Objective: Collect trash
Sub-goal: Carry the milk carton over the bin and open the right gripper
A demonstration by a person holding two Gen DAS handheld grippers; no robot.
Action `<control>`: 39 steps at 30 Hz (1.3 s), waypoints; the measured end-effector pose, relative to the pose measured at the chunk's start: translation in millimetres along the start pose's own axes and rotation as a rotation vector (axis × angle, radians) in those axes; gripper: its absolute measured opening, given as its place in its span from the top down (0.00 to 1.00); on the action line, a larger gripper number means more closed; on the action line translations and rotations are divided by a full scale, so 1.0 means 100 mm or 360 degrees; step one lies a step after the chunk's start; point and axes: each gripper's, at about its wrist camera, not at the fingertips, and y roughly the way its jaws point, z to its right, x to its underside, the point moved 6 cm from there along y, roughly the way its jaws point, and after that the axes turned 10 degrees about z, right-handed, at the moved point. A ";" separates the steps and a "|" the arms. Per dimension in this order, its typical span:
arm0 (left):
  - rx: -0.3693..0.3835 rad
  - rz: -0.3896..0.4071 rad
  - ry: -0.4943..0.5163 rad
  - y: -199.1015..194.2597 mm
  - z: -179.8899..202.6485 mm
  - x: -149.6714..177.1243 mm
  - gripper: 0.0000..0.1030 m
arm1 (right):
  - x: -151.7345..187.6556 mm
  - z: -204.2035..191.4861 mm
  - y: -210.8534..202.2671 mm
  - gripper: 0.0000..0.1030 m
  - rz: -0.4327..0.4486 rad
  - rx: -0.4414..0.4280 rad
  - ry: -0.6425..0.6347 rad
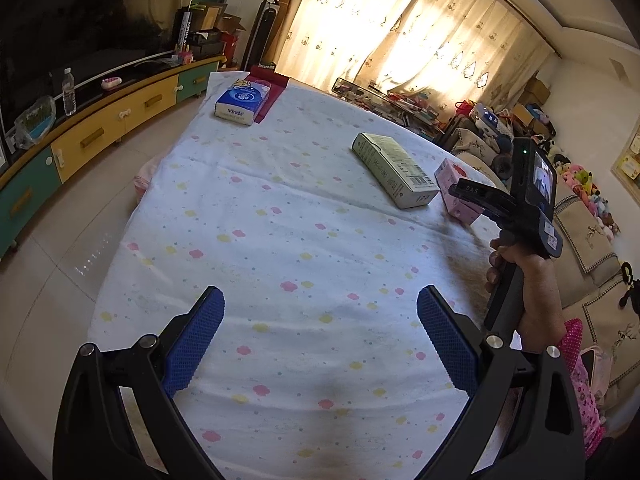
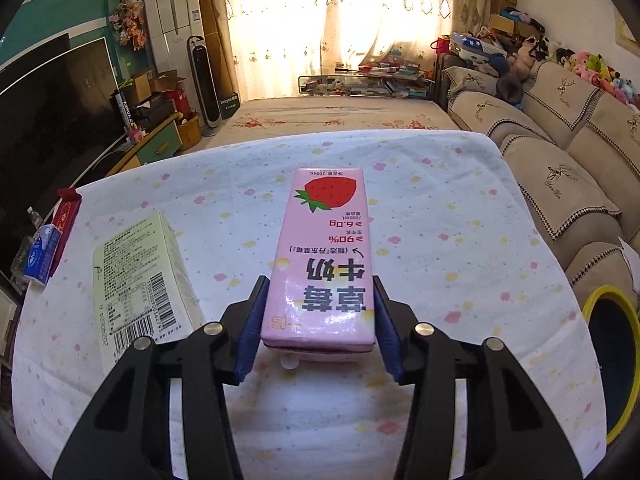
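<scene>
A table (image 1: 280, 208) under a white cloth (image 2: 460, 216) dotted with small pink and yellow flowers fills the middle of both views. On it, in the left wrist view, a blue tissue pack (image 1: 242, 102) lies at upper left on a dark red flat item (image 1: 276, 92). A pale green carton (image 1: 394, 170) lies flat right of centre, with a pink strawberry milk carton (image 1: 454, 190) just beside it at the right edge.

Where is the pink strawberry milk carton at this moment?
In the right wrist view, the pink strawberry milk carton lies on the flowered tablecloth between the right gripper's blue pads, right of the pale green box.
</scene>
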 end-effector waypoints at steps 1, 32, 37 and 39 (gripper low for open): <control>0.0001 -0.0002 0.0004 0.00 0.01 0.00 0.07 | 0.00 0.03 -0.06 0.54 0.0014 -0.0011 -0.0004; 0.0123 -0.0055 0.0302 0.05 1.18 0.31 0.07 | 0.41 1.61 -1.94 0.55 0.0148 -0.0376 0.0259; 0.0135 -0.0054 0.0350 0.04 1.32 0.33 0.07 | 0.40 2.00 -2.02 0.55 0.0208 -0.0246 0.0307; 0.0135 -0.0056 0.0354 0.04 1.36 0.33 0.07 | 0.44 2.23 -1.97 0.55 0.0196 -0.0174 0.0355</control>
